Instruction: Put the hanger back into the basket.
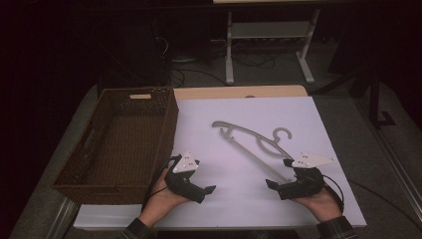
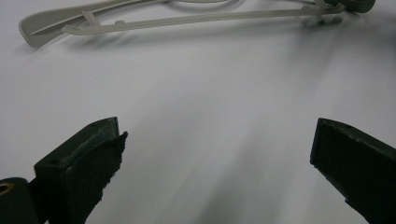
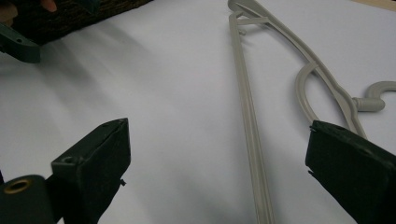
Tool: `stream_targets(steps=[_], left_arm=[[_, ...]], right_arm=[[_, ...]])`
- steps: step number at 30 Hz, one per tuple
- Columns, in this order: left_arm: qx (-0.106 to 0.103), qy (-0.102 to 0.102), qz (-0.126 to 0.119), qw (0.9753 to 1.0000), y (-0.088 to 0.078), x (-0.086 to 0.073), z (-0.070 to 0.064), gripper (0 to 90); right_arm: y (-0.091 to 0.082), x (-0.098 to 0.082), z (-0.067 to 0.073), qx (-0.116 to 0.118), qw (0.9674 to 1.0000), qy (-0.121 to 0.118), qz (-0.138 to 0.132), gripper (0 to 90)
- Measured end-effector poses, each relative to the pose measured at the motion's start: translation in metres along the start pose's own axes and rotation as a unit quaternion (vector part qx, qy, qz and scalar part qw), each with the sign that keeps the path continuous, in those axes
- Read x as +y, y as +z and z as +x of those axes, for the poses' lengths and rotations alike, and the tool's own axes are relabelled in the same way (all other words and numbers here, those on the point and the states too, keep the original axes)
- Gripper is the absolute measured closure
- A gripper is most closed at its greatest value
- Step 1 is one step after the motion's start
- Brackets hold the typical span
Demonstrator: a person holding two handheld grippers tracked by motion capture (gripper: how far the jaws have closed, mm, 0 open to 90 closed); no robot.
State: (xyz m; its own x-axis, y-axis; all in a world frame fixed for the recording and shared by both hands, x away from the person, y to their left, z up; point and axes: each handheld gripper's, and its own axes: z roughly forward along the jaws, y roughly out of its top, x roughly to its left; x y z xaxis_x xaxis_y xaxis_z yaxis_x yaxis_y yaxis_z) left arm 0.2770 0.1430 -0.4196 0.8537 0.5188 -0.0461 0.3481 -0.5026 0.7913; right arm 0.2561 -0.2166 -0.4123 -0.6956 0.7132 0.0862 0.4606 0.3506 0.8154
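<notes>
This looks like a lab or workroom. A table [image 1: 343,199] under a white sheet [image 1: 249,119] stands on grey carpet, with cables [image 1: 249,59] trailing around a metal stand [image 1: 268,35] behind it.

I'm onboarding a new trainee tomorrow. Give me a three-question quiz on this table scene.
1. True or false: the grey hanger lies inside the wicker basket.
2. Which hand-held gripper is nearer the hanger: A) left hand-held gripper B) right hand-held gripper?
3. Fill in: both grippers' jaws are ____.

Key: 1. False, it lies flat on the white sheet, right of the basket. 2. B. 3. open, nothing between the pads.
</notes>
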Motion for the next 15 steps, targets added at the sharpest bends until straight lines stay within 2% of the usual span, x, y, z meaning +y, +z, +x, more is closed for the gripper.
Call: stream_targets(steps=[3, 7, 9, 15], left_arm=[[-0.003, -0.002, -0.001, 1.0, 0.0, 0.0, 0.0, 1.8], [-0.004, 0.001, 0.003, 1.0, 0.0, 0.0, 0.0, 1.8], [-0.005, 0.001, 0.003, 1.0, 0.0, 0.0, 0.0, 1.8], [-0.011, -0.004, 0.0, 0.9999, 0.0, 0.0, 0.002, 1.8]], right_arm=[[0.0, 0.0, -0.001, 0.002, 1.0, 0.003, 0.001, 6.7], [-0.002, 0.001, -0.002, 0.006, 1.0, 0.006, 0.005, 12.8], [-0.003, 0.002, -0.003, 0.007, 0.9999, 0.005, 0.007, 13.1], [-0.006, 0.006, -0.012, -0.006, 0.9997, 0.011, 0.019, 17.1]])
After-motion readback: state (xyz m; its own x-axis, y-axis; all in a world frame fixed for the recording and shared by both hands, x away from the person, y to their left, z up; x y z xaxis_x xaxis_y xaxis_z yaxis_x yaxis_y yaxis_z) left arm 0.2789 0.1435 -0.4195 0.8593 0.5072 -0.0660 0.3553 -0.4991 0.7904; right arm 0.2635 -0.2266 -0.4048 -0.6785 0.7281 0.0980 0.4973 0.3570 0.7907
